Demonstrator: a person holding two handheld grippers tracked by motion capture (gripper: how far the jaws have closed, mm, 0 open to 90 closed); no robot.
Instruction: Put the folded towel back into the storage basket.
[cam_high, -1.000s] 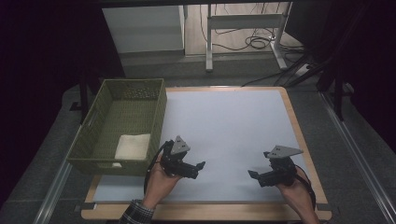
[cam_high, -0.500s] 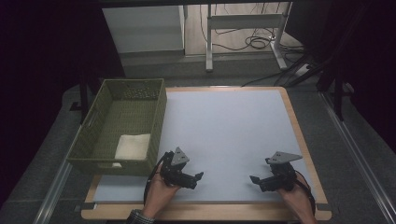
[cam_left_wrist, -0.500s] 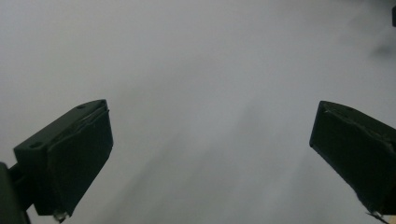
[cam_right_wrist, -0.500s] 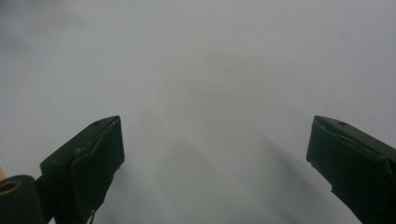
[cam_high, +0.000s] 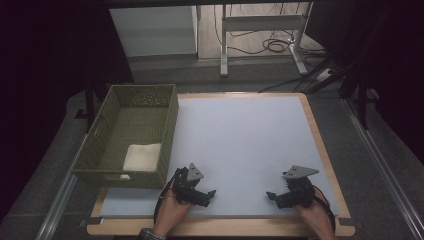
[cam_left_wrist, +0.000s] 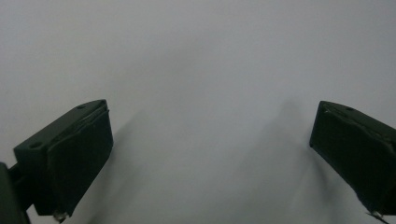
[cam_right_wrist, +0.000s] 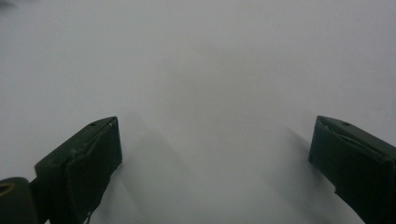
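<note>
Both grippers sat low at the near edge of the table (cam_high: 240, 130), left gripper (cam_high: 211, 193) near-left just right of the basket's near corner and right gripper (cam_high: 270, 195) near-right, each with jaws spread wide and nothing between them, aimed toward each other across bare white surface. The nearest thing was the folded white cloth (cam_high: 142, 156), lying flat in the near end of the green woven basket (cam_high: 107, 120) at the far left. Probably a rest pose; for a clean grab the left gripper would best lift over the basket's near wall, come down with jaws wide, and pinch a cloth edge, not the flat middle.
</note>
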